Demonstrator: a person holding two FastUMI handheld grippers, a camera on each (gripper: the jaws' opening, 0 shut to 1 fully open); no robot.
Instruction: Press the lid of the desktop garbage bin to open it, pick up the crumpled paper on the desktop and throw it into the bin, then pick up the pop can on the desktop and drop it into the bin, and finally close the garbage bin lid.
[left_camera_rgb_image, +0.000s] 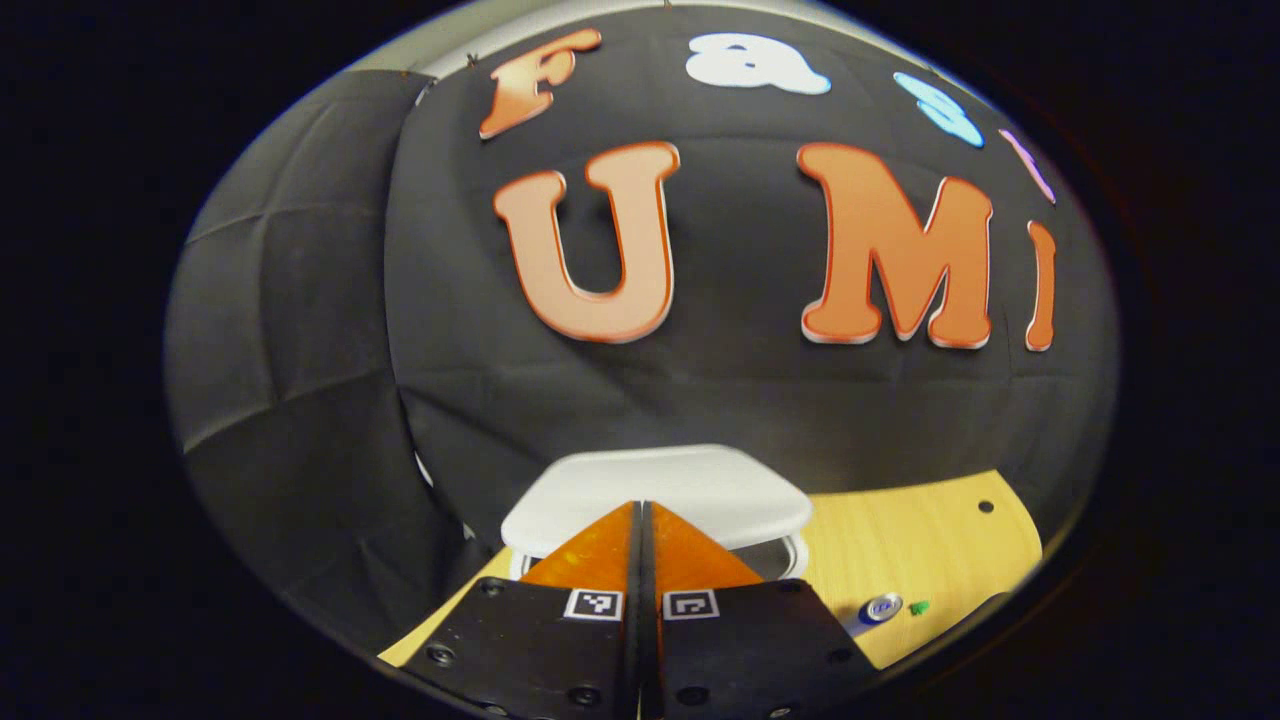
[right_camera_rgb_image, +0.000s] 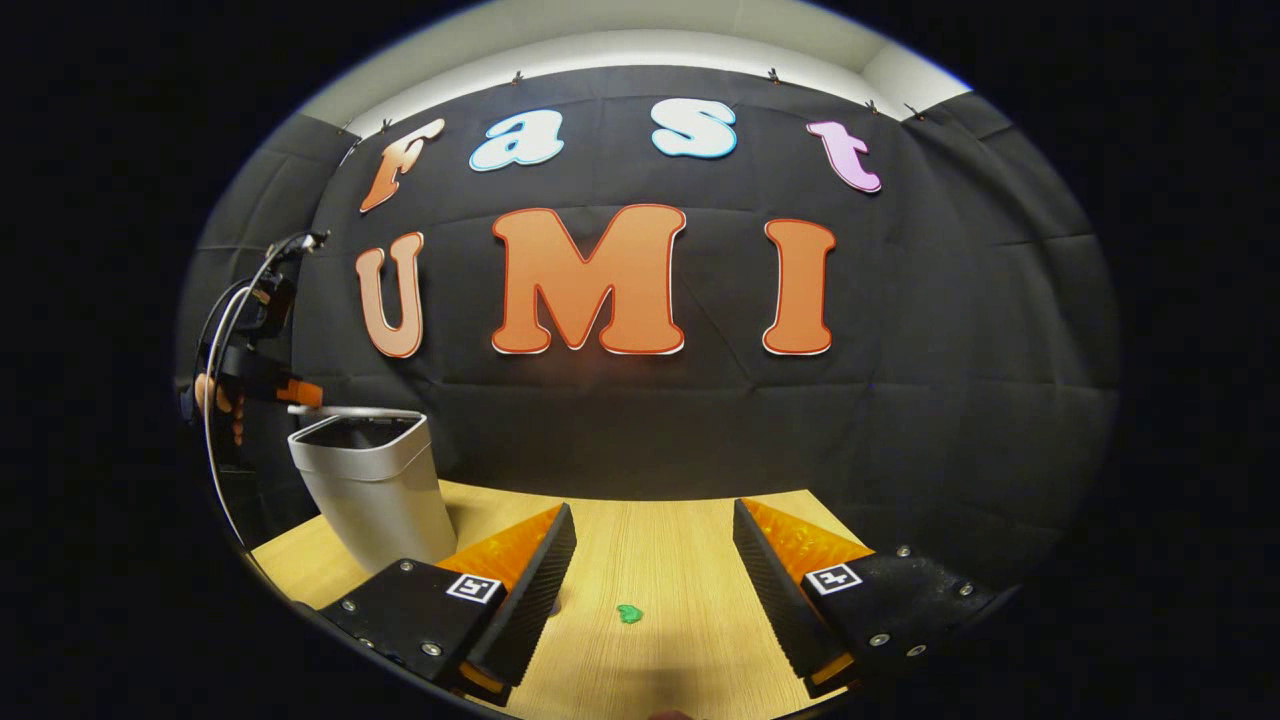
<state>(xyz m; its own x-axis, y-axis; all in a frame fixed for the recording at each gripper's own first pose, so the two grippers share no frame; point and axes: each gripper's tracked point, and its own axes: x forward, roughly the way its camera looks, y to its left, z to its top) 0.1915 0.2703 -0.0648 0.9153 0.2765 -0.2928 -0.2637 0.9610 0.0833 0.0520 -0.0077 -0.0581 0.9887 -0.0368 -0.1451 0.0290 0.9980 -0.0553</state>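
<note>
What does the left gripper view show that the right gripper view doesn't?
Left gripper view: a silver-topped blue pop can on the table, and the left gripper shut above the bin's flat white lid. Right gripper view: the open right gripper, and a hand holding the other gripper at the bin's rim. Shared: the pale plastic garbage bin, light wooden table, small green scrap.

No readable text on bin (right_camera_rgb_image: 372, 480) or can (left_camera_rgb_image: 878, 609)

left gripper (left_camera_rgb_image: 641, 520): black mounts studded with screws; a square coded tag borne on each finger | right gripper (right_camera_rgb_image: 650, 545): ribbed inner faces; same tags, screws | cables (right_camera_rgb_image: 215, 330) looped at far gripper
</note>
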